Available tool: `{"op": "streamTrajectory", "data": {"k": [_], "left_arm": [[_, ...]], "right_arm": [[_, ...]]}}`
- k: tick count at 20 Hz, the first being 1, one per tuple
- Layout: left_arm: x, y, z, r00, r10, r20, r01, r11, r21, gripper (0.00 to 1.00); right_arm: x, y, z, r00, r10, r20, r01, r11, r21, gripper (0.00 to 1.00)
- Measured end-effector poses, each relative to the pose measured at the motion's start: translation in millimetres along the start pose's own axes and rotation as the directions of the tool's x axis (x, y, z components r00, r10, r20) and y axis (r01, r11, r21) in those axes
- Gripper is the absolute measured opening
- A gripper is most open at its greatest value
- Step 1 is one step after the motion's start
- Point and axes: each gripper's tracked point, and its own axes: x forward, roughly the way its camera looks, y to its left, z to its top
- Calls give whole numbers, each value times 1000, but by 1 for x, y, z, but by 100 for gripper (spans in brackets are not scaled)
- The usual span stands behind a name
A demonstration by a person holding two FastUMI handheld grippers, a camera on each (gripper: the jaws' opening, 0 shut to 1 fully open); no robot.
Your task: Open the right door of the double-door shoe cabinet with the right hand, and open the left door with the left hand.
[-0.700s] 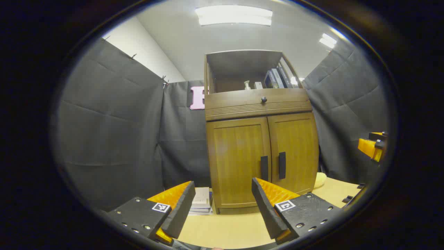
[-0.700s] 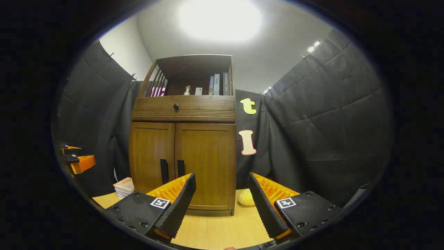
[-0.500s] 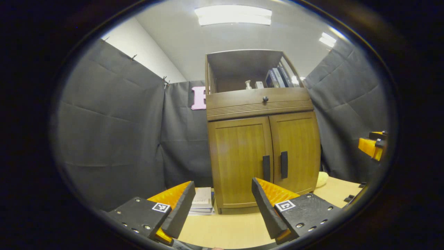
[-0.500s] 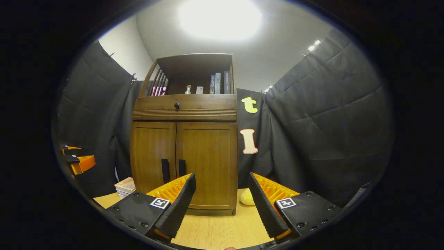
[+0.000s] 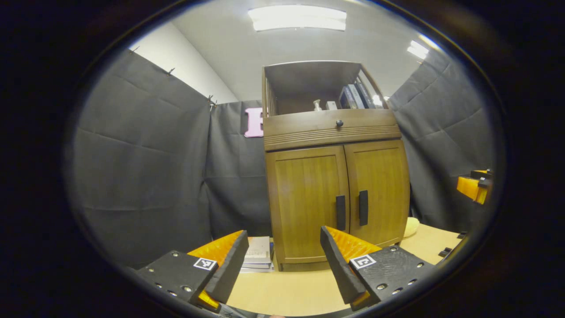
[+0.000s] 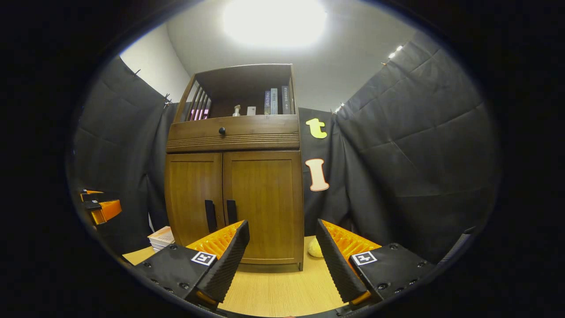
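We hold both grippers short of cabinet [image 6: 234,185], 2 doors shut.
Right gripper [image 6: 282,260] jaws open, empty; right handle [image 6: 231,212] ahead, left of gap.
Left gripper [image 5: 282,265] jaws open, empty; left handle [image 5: 340,213] ahead, right of gap.
Wide jaws ready for handles.

Recording booth — black cloth walls [image 5: 145,168], ceiling light [image 5: 296,18].

Black quilted cloth [image 5: 141,168] is hanging all round the booth, a white wall [image 5: 185,66] is showing above it, and ceiling lights [image 5: 297,18] are glaring over the pale wooden tabletop [image 6: 282,289].
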Motion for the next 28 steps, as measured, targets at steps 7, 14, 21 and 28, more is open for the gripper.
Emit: {"op": "streamTrajectory", "data": {"k": [7,14,21,28], "left_arm": [[1,5,4,1000,9,15,-9,1000,5,95],[-4,13,11,999,42,26,-42,999,14,95],[-12,48,16,993,113,41,-114,993,40,95],[-24,71,16,981,191,31,-192,979,61,95]], "right_arm": [[7,12,-3,1000,26,-12,-26,1000,-9,95],[44,52,-4,992,122,-22,-122,992,12,96],[93,88,-2,984,178,-7,-177,984,25,96],[150,115,-14,979,201,-29,-199,979,48,96]]}}
